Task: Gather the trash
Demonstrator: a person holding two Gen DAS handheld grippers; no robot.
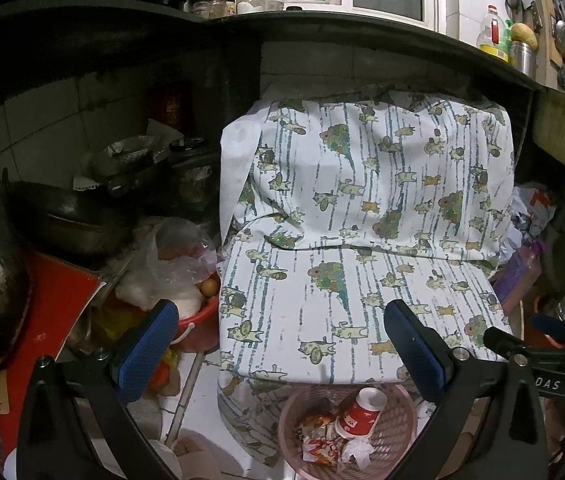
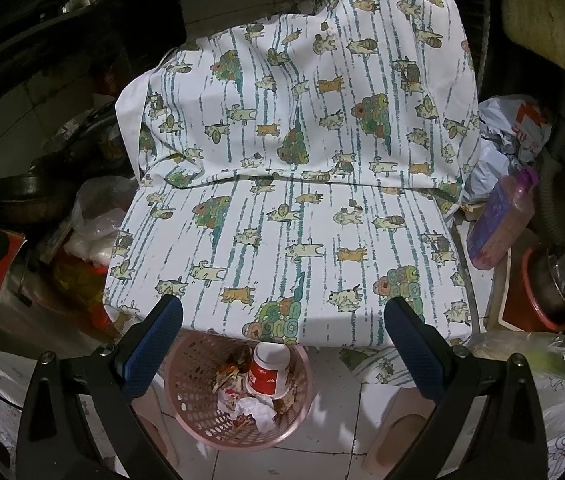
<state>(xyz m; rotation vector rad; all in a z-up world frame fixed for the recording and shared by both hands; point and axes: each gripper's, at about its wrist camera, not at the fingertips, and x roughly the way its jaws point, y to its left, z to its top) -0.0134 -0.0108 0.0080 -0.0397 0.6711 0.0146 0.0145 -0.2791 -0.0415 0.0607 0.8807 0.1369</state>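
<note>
A pink mesh waste basket (image 1: 398, 420) (image 2: 198, 408) stands on the tiled floor, in front of a surface draped in a cat-print cloth (image 1: 362, 220) (image 2: 302, 200). Inside it lie a red-and-white paper cup (image 1: 358, 412) (image 2: 268, 368), snack wrappers (image 1: 314, 436) (image 2: 230, 372) and a crumpled white tissue (image 1: 356, 450) (image 2: 258, 408). My left gripper (image 1: 282, 344) is open above and behind the basket, nothing between its blue pads. My right gripper (image 2: 282, 340) is open too, empty, straddling the basket's far rim from above.
Left of the cloth sit dark pots (image 1: 70, 220), a red box (image 1: 54, 304) and a red basin (image 1: 198, 320) with plastic bags. To the right are a purple bottle (image 2: 502, 220), crumpled bags (image 2: 514, 128) and a red bucket (image 2: 530, 304). A black countertop (image 1: 362, 28) overhangs.
</note>
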